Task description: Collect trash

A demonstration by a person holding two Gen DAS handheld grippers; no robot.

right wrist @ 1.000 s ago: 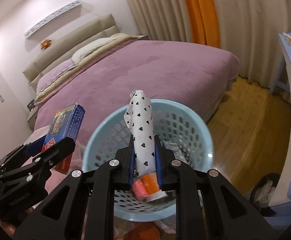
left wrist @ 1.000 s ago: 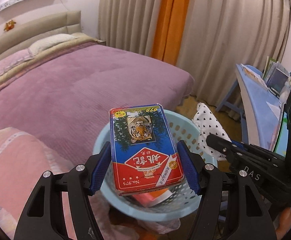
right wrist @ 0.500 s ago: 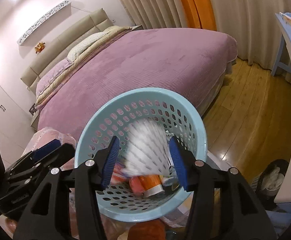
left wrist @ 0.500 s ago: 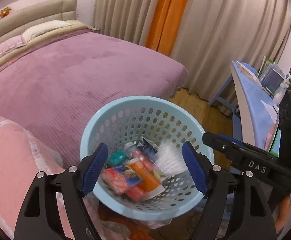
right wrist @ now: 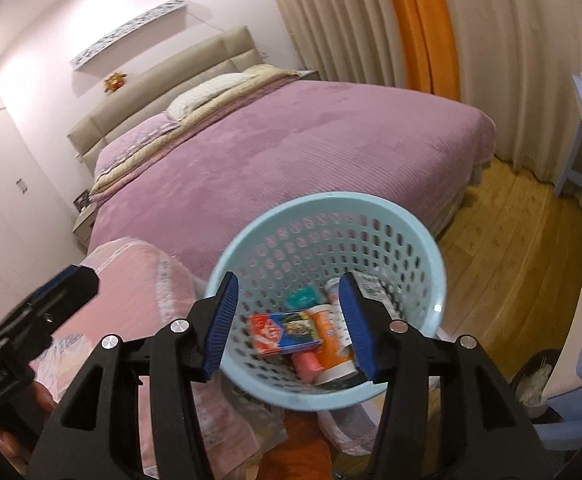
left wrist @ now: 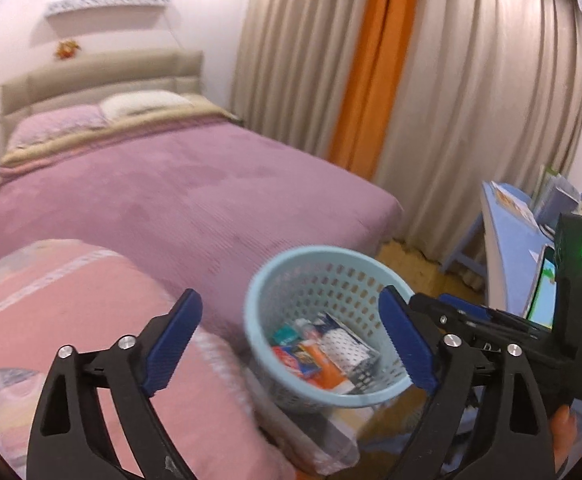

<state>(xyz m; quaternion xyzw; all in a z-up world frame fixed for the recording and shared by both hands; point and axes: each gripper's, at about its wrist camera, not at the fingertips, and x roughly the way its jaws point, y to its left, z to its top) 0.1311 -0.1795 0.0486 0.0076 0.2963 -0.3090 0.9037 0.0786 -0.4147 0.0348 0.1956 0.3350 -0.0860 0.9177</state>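
The purple bed (left wrist: pixel 179 200) fills the background beyond both grippers, and no loose rubbish shows on the part of its cover that is in view. Nearer, left of and beneath the left gripper (left wrist: pixel 287 344), lies a pink quilt (left wrist: pixel 91 320), also bare of litter as far as the blur allows.

Just ahead of and below the right gripper (right wrist: pixel 287 316) stands the light blue basket (right wrist: pixel 423 240); from the left gripper it sits ahead and to the right. It holds the trash: the red and blue card box (right wrist: pixel 285 330) lies flat in the bottom, directly between the right gripper's blue pads as seen from above, with an orange and white tube (right wrist: pixel 331 344) and a pink piece (right wrist: pixel 307 364) beside it. A white wrapper with black hearts (left wrist: pixel 345 346) rests against the far inner wall, and a small teal packet (right wrist: pixel 303 300) lies behind the box.

The left gripper's jaws have just been opening and stand spread wide with nothing between them. The right gripper's jaws have likewise just been opening, about halfway apart, pinching nothing.

I judge this drop finished: both pieces are in the basket. Whether more trash remains elsewhere, these views do not show.
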